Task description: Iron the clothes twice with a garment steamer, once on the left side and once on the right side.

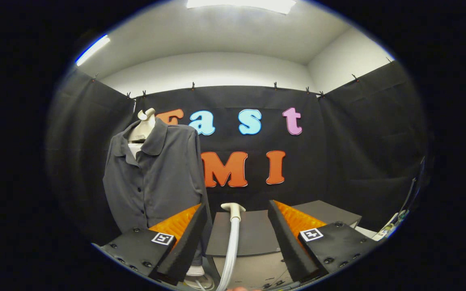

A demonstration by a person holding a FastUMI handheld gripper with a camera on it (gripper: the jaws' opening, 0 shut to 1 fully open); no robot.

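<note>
A dark grey button-up shirt [158, 178] hangs on a pale mannequin torso [144, 125], beyond my left finger and to its left. The garment steamer [232, 234] stands upright between my fingers, its white head [233, 208] on top of a long pale handle that runs down toward me. My gripper [237, 220] is open, each finger well clear of the handle on either side. The steamer's base is hidden below.
A grey box-like cabinet [253, 234] stands behind the steamer, with a second dark block [326, 212] beyond my right finger. Small bottles and cables [390, 228] lie at the far right. The mannequin's white foot [195, 273] shows under my left finger.
</note>
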